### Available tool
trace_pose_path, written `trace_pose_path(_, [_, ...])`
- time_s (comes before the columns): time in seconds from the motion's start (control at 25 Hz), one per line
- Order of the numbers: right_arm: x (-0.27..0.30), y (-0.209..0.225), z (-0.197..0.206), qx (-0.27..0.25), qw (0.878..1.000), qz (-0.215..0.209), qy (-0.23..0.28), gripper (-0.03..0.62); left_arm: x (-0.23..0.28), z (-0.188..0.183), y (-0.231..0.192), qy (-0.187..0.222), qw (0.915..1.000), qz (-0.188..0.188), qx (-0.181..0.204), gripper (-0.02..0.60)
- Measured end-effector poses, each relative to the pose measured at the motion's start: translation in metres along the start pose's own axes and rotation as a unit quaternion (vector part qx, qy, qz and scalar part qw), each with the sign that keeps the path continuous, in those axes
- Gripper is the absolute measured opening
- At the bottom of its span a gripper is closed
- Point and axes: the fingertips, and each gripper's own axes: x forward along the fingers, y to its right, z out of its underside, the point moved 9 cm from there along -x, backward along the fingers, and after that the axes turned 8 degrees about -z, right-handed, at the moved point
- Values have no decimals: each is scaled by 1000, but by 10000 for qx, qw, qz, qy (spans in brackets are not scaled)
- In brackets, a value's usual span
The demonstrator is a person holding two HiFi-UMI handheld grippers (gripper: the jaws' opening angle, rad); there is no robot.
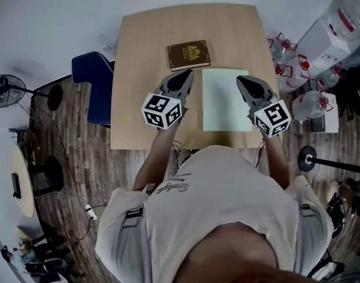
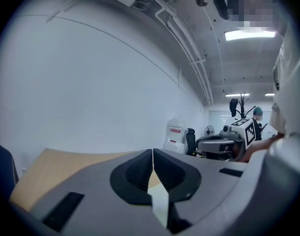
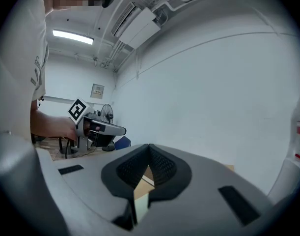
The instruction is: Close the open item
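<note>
A brown book (image 1: 188, 55) with a gold emblem lies shut at the far middle of the wooden table (image 1: 132, 99). Beside it, nearer me, a pale green rectangular cover or sheet (image 1: 225, 102) lies flat. My left gripper (image 1: 188, 73) hovers just left of the green item, jaws shut and holding nothing; the left gripper view shows its tips (image 2: 152, 152) pressed together. My right gripper (image 1: 239, 79) hovers over the green item's right edge, also shut and holding nothing, its tips (image 3: 149, 147) meeting. Both point away from me toward the wall.
A blue chair (image 1: 92, 78) stands at the table's left side. Water bottles (image 1: 284, 58) and large jugs (image 1: 339, 31) crowd the floor to the right, with a stand base (image 1: 307, 158) nearby. A fan (image 1: 3, 90) and cables lie on the floor to the left.
</note>
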Motion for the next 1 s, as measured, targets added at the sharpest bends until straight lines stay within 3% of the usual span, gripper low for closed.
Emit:
trace_pose_path(0.16, [1,6,-18,-181,9997,136,60,-5,5,-11,-4,94,9996,-32,250,17])
trace_pose_path(0.4, [1,14,-36,-506,9982,317,110,-5,11,-19,-12,255,9990,-142,331,15])
trace_pose_path(0.76, [-3,19,-43,-396,9974,548,251,-5,10,-43,4,484,9953,-62,839,16])
trace_pose_path(1.0, [-4,23,-41,-245,9974,609,292,-5,15,-41,5,374,9963,14,771,16])
